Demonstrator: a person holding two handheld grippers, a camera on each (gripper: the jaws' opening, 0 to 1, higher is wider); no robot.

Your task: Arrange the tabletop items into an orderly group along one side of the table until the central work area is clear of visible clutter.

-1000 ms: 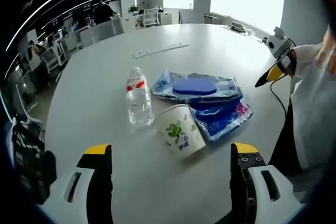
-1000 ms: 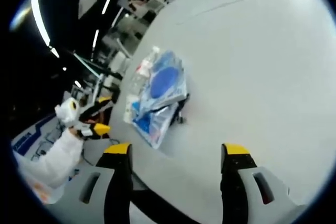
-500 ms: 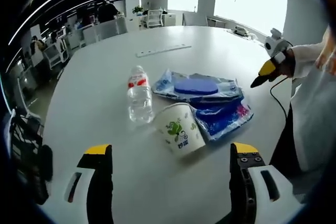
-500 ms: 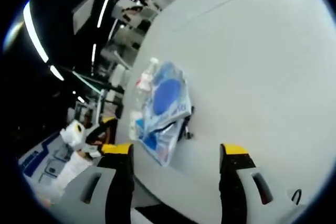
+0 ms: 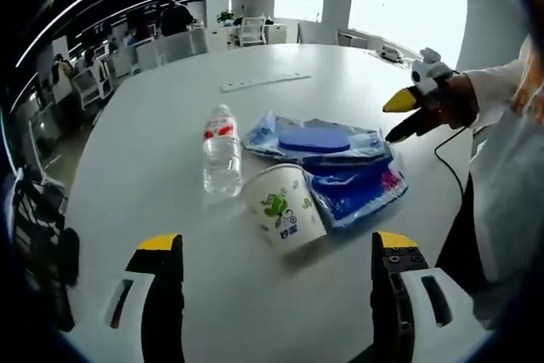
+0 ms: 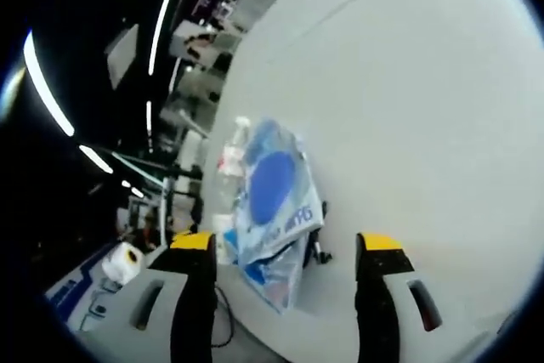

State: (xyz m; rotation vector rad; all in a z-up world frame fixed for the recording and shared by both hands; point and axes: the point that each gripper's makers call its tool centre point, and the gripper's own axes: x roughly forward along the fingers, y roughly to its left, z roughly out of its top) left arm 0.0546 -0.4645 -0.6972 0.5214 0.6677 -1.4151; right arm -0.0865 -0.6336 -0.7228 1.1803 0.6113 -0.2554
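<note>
On the white round table (image 5: 170, 125), a clear water bottle (image 5: 221, 155) with a red label lies on its side. Just right of it a paper cup (image 5: 280, 214) with green print is tipped over. Blue plastic packets (image 5: 319, 138) are piled behind and beside the cup. My left gripper (image 5: 277, 242) hangs open in front of the cup, touching nothing. My right gripper (image 5: 401, 118) comes in from the right, open, beside the packets' far edge. In the right gripper view its jaws (image 6: 287, 244) frame the blue packets (image 6: 272, 184), with the bottle (image 6: 234, 155) beyond them.
A flat white strip (image 5: 259, 82) lies further back on the table. A small black item (image 6: 316, 248) sits by the packets. A person's white sleeve (image 5: 510, 184) and a dark cable (image 5: 446, 155) are at the table's right edge. Office chairs (image 5: 161, 44) stand behind.
My right gripper has come in closer to the blue packets, and its view has swung onto them. The left view shifted slightly. Bottle, cup and packets lie where they were.
</note>
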